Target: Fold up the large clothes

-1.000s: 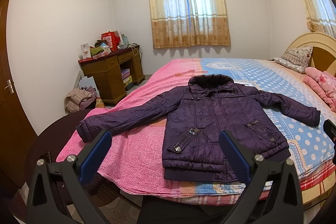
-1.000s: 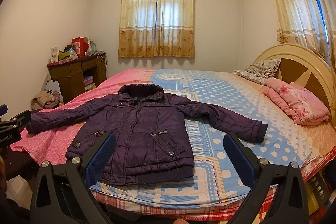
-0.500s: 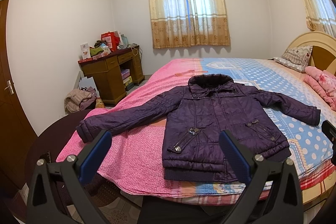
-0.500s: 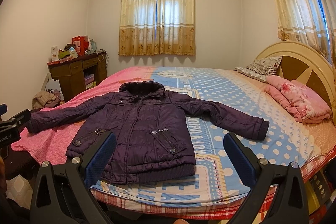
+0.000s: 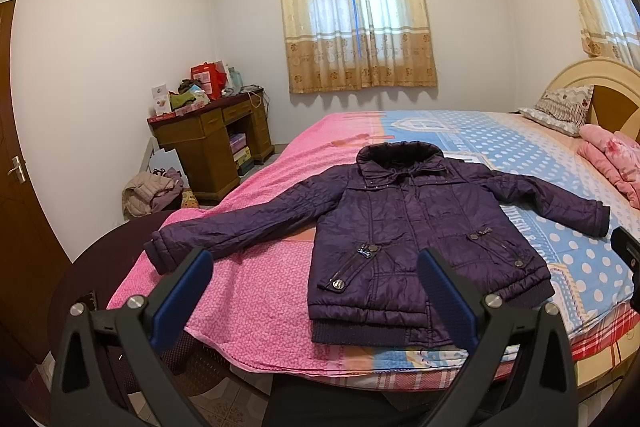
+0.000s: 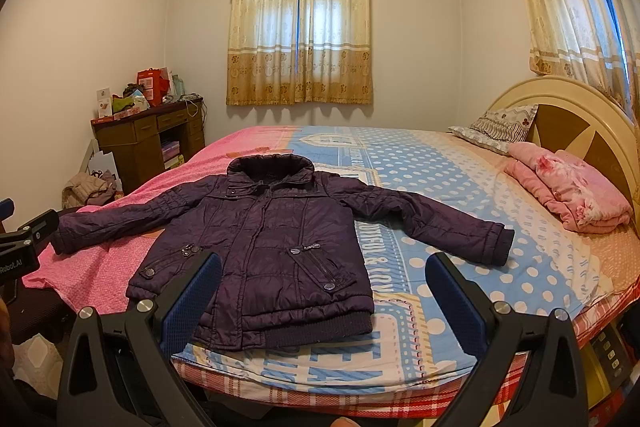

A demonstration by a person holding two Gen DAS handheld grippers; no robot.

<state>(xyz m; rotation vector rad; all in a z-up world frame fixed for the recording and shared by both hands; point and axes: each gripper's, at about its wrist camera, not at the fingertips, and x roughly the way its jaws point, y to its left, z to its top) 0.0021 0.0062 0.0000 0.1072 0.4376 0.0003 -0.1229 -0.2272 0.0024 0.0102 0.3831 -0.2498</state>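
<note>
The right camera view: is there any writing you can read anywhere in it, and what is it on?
"Robot.AI" on the side of the left claw, at the picture's left edge.
"& LOV" on the blue part of the bedsheet, right of the purple jacket; the start of that line lies under the jacket's sleeve.
Writing on the sheet near the collar: too small to read.
Boxes on the wooden desk: print too blurred to read.
</note>
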